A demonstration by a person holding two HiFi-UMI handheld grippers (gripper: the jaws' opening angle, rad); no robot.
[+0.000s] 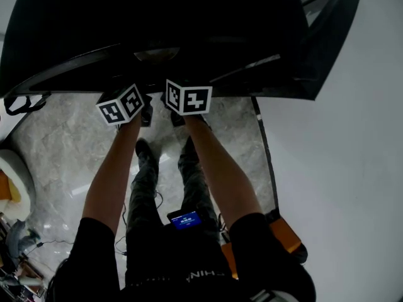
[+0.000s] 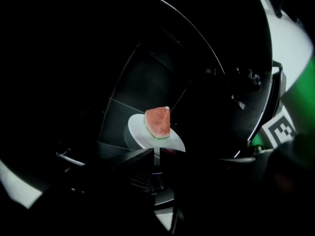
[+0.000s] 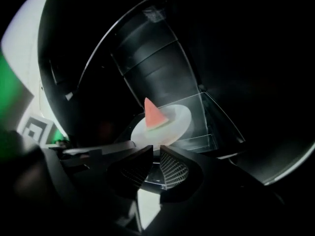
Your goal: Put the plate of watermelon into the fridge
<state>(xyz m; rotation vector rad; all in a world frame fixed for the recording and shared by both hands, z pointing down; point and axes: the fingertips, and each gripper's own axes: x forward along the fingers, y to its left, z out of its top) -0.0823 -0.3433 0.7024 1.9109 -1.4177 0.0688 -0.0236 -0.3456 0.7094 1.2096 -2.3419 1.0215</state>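
The person wears a black short-sleeved shirt [image 1: 176, 266], camouflage trousers [image 1: 145, 182] and dark shoes [image 1: 143, 147].

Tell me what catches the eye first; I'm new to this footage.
The red watermelon wedge on its white plate glows against the dark fridge interior. The left gripper and right gripper meet its near rim, jaws nearly together as if pinching it. In the head view, their black-and-white marker cubes stand out over the pale marble floor.

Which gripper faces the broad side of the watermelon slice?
The left gripper: its view shows the watermelon slice as a wide red face; the right gripper sees a narrow pointed wedge.
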